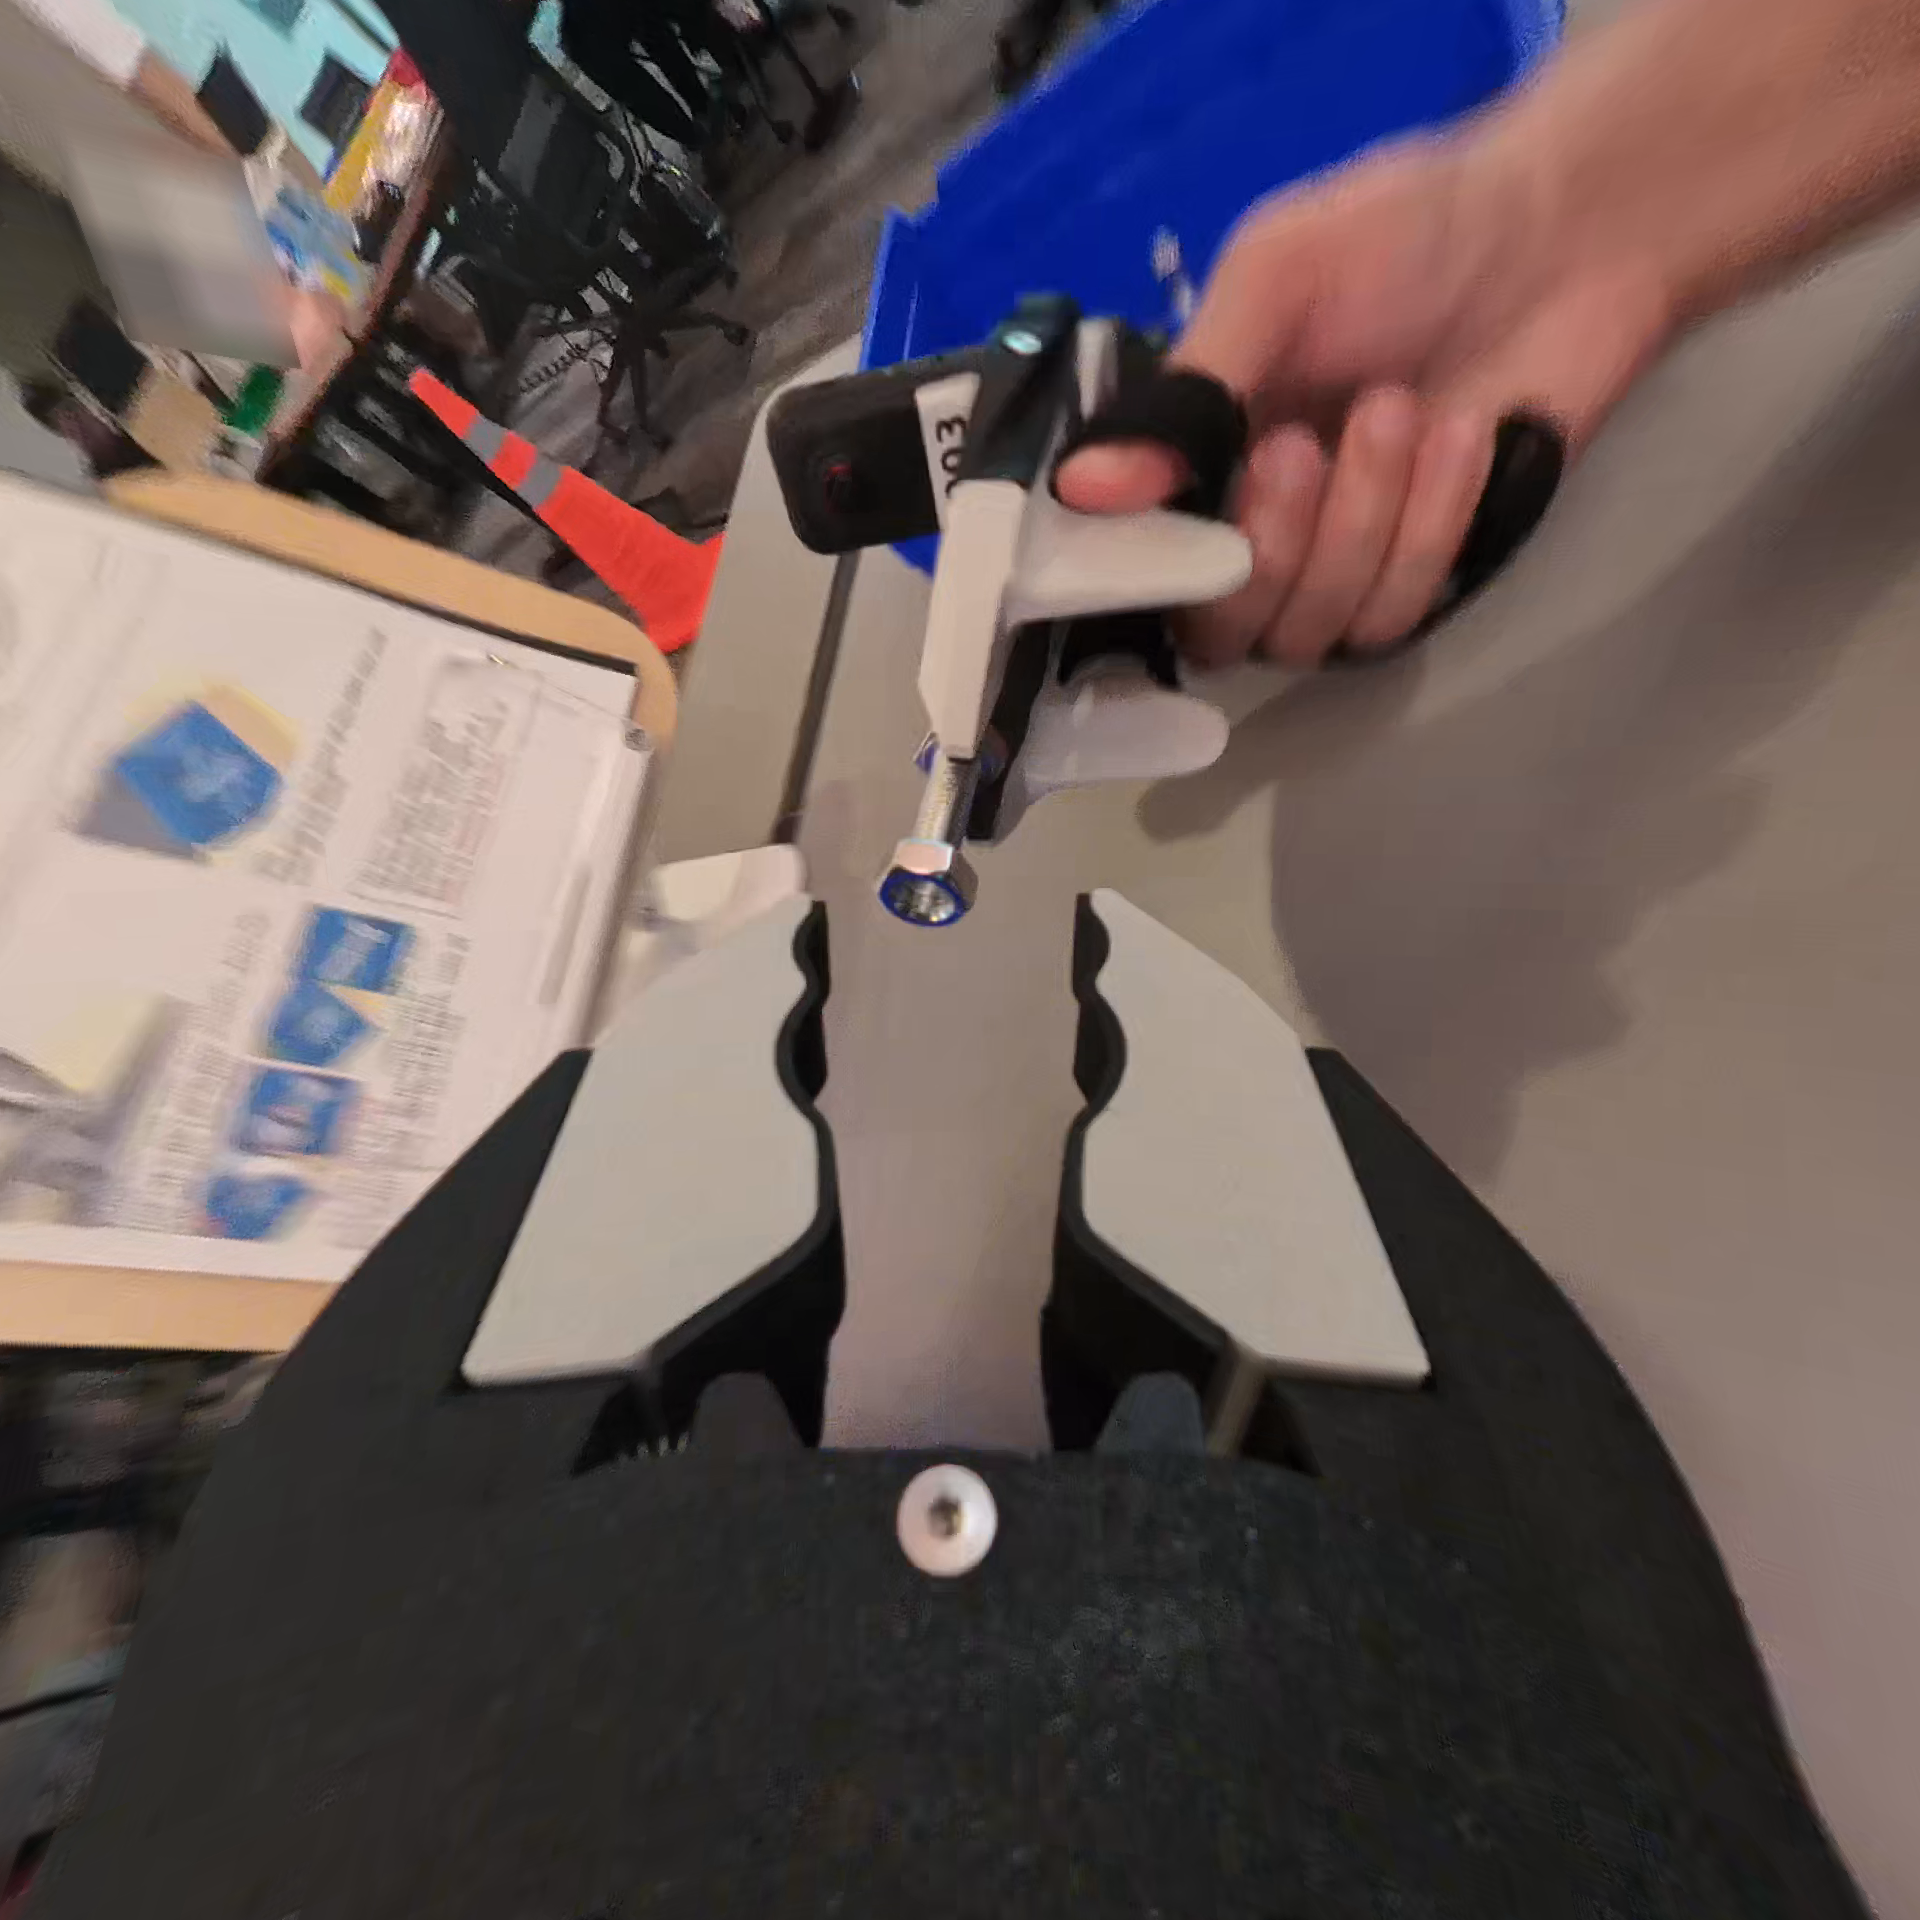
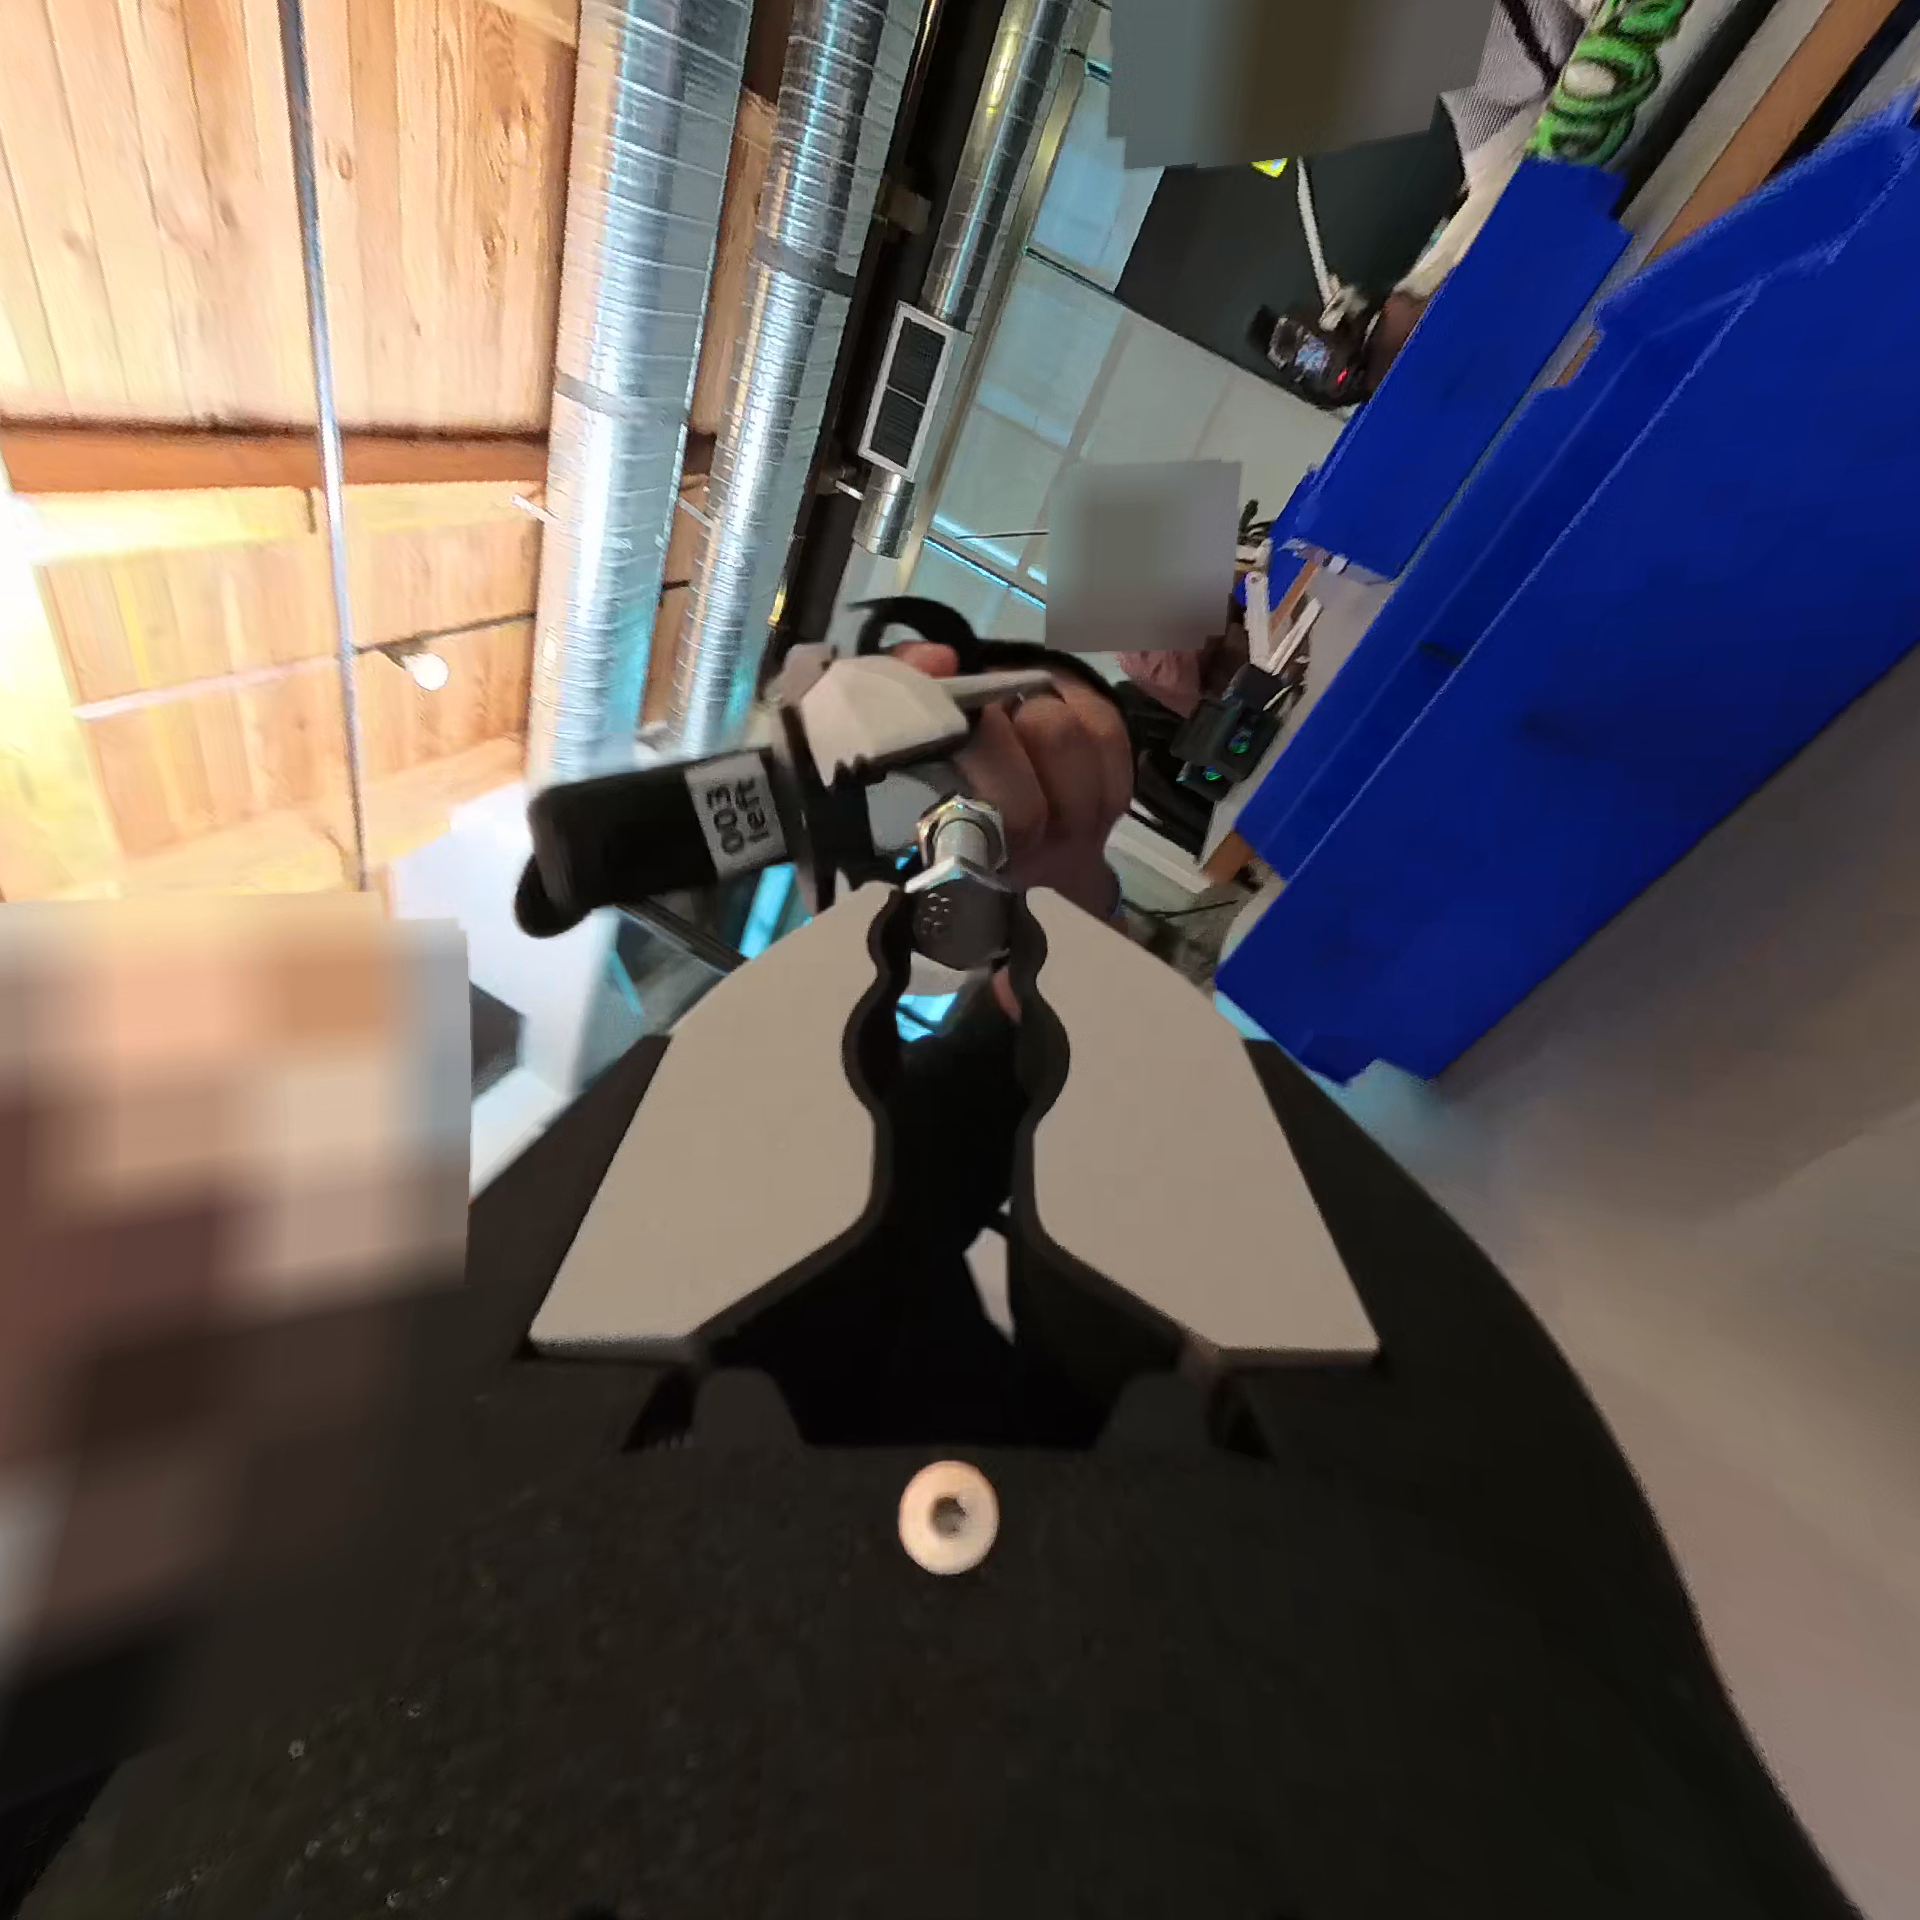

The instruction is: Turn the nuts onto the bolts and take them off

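Observation:
My right gripper (image 2: pixel 956 914) is shut on the hex head of a steel bolt (image 2: pixel 951 925) and holds it in the air. A silver nut (image 2: pixel 961 826) sits on the bolt's far end. In the left wrist view the same bolt (image 1: pixel 951 800) points towards me, with the nut (image 1: pixel 925 883), which has a blue ring inside, at its tip. My left gripper (image 1: pixel 945 935) is open and empty, its tips just short of the nut. The right gripper (image 1: pixel 982 784) and the hand holding it (image 1: pixel 1403 416) show beyond. The left gripper also shows in the right wrist view (image 2: pixel 914 774).
A grey table (image 1: pixel 1455 1039) lies below. A printed sheet on a wooden board (image 1: pixel 312 883) is at the left. Blue bins (image 2: pixel 1610 675) stand at the right, one also behind the hand (image 1: pixel 1091 208). An orange cone (image 1: pixel 623 520) and office chairs are farther off.

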A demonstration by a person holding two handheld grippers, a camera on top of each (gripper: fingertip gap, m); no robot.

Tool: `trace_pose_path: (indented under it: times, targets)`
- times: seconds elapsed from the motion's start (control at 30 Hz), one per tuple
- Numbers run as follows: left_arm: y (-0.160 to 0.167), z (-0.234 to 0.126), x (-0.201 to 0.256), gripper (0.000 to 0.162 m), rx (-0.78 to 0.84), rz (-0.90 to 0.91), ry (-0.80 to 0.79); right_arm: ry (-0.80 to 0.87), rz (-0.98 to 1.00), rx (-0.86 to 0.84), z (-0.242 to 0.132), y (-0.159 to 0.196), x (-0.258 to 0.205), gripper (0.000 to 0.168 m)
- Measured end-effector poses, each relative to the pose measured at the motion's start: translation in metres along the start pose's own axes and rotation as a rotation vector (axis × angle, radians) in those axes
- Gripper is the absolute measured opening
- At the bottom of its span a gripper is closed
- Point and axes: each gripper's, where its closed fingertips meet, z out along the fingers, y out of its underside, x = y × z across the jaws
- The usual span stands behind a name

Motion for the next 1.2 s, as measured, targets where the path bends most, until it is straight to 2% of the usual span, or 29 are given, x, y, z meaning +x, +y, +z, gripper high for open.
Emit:
trace_pose_path:
  times: [0.03, 0.1, 0.13, 0.2, 0.23, 0.43, 0.63, 0.73, 0.93, 1.07, 1.2]
  targets:
    - [-0.001, 0.000, 0.003, 0.050, 0.040, -0.140, 0.034, 0.020, -0.055, -0.001, -0.002, -0.001, 0.000, 0.018]
    - [0.003, 0.004, 0.002, 0.059, 0.092, -0.453, 0.079, 0.061, -0.165, -0.007, -0.004, 0.000, 0.000, 0.018]
    - [-0.003, 0.005, 0.013, 0.069, 0.149, -0.589, 0.191, 0.077, -0.212, -0.007, -0.005, 0.000, 0.000, 0.018]
    - [-0.012, 0.005, 0.023, 0.062, 0.249, -0.820, 0.337, 0.103, -0.304, -0.014, -0.006, 0.001, 0.000, 0.018]
    - [-0.017, 0.005, 0.028, 0.063, 0.297, -0.884, 0.397, 0.111, -0.344, -0.013, -0.007, 0.002, -0.001, 0.018]
    - [-0.012, 0.010, 0.028, 0.056, 0.434, -1.093, 0.465, 0.131, -0.462, -0.026, -0.009, 0.007, -0.002, 0.018]
    - [-0.016, 0.007, 0.032, 0.050, 0.478, -1.094, 0.529, 0.151, -0.470, -0.042, -0.008, 0.009, 0.003, 0.018]
    - [-0.017, 0.008, 0.027, 0.056, 0.467, -1.051, 0.485, 0.162, -0.468, -0.053, -0.007, 0.011, 0.006, 0.018]
    - [-0.015, 0.007, 0.015, 0.054, 0.477, -1.005, 0.407, 0.173, -0.485, -0.085, -0.004, 0.019, 0.004, 0.018]
    - [-0.016, 0.008, 0.023, 0.053, 0.492, -1.001, 0.452, 0.163, -0.529, -0.050, -0.004, 0.008, -0.011, 0.018]
    - [-0.025, 0.002, 0.022, 0.059, 0.533, -0.951, 0.427, 0.178, -0.498, -0.081, -0.003, 0.017, 0.002, 0.018]
